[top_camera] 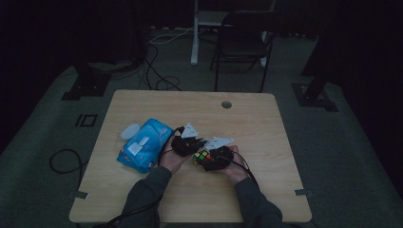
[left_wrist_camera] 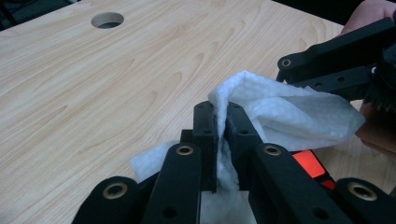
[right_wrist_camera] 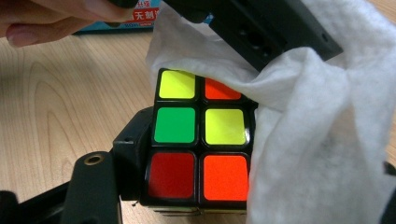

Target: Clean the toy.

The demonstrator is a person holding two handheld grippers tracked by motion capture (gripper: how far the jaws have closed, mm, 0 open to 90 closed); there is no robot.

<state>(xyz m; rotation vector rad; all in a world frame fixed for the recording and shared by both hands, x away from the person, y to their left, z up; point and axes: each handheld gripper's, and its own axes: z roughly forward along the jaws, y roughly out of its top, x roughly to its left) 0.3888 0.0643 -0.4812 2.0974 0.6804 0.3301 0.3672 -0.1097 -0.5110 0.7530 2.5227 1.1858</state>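
Note:
A white wipe (left_wrist_camera: 289,109) is pinched between the jaws of my left gripper (left_wrist_camera: 222,119), which is shut on it at a fold. The wipe (right_wrist_camera: 308,140) drapes over the right side of a colour cube (right_wrist_camera: 198,144) with yellow, green, red and orange stickers. My right gripper (right_wrist_camera: 203,161) is shut on the cube; its left finger (right_wrist_camera: 126,154) presses the cube's side, while the other is hidden under the wipe. In the high view both grippers, left (top_camera: 189,142) and right (top_camera: 211,159), meet at the table's middle with the cube (top_camera: 201,156) between them.
A blue pack of wipes (top_camera: 144,144) lies left of the hands, with a small white lid (top_camera: 129,130) beside it. The wooden table (top_camera: 266,137) has a cable hole (top_camera: 226,104) near its far edge. A chair (top_camera: 242,40) stands beyond the table.

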